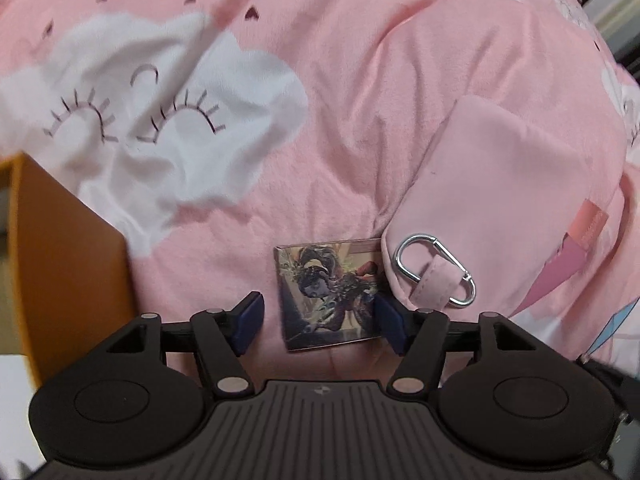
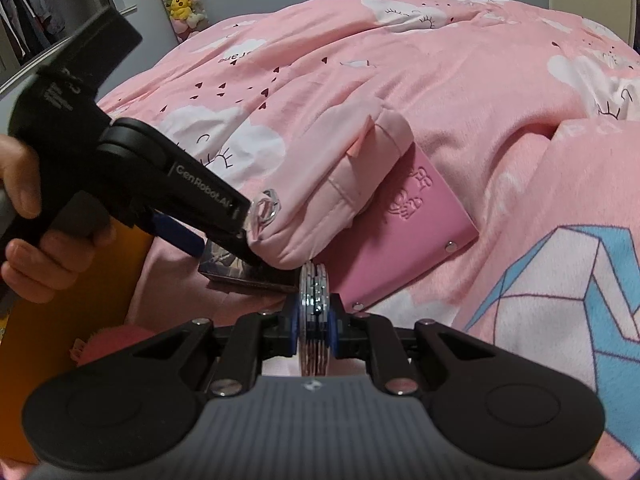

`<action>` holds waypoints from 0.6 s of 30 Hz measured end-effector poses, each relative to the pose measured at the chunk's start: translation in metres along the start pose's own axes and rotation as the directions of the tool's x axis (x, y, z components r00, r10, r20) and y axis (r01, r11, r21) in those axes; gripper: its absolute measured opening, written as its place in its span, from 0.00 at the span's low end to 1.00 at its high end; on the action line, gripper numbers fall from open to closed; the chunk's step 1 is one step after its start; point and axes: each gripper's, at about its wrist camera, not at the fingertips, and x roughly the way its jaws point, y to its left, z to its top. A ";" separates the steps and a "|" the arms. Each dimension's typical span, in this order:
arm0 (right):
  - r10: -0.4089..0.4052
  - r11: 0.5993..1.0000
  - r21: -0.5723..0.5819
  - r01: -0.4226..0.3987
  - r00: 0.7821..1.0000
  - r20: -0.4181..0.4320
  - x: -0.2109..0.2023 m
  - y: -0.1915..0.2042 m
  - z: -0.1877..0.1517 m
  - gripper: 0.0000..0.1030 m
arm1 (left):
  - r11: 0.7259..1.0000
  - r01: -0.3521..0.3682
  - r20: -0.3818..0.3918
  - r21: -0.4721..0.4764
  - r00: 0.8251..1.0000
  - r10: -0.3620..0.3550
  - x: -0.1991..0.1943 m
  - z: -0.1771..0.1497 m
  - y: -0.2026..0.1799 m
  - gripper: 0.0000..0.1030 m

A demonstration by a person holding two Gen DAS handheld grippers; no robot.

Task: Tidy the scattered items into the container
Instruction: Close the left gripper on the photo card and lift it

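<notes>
While the left hand-held gripper (image 1: 318,320) stood spread to its widest astride the picture card (image 1: 328,294) on the bed (image 1: 340,120), pads not yet pressing, the right hand-held gripper (image 2: 316,326) was clamped shut on a stack of round badges (image 2: 315,292). Risks — the flat card could slide on the soft quilt or the pads could snag fabric; the pink pouch (image 1: 500,200) touched the card's far side, crowding one pad. Orange container (image 1: 68,260) stood near, at the bed's edge — open room lay between.
</notes>
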 end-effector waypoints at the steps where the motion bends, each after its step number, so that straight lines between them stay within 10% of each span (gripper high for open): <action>1: 0.000 1.000 0.002 0.000 1.000 -0.001 0.000 0.000 0.000 0.15 | 0.999 0.026 -0.004 -0.023 1.000 -0.026 0.002 0.000 0.004 0.72; 8: -0.006 1.000 0.004 0.006 1.000 -0.009 0.003 0.001 -0.001 0.15 | 0.978 0.159 0.002 -0.133 0.987 -0.160 0.014 -0.005 0.029 0.78; 18: -0.008 0.999 0.032 0.008 1.000 0.003 -0.002 -0.003 -0.003 0.15 | 0.989 0.143 0.089 -0.021 0.986 -0.141 -0.029 -0.031 0.018 0.41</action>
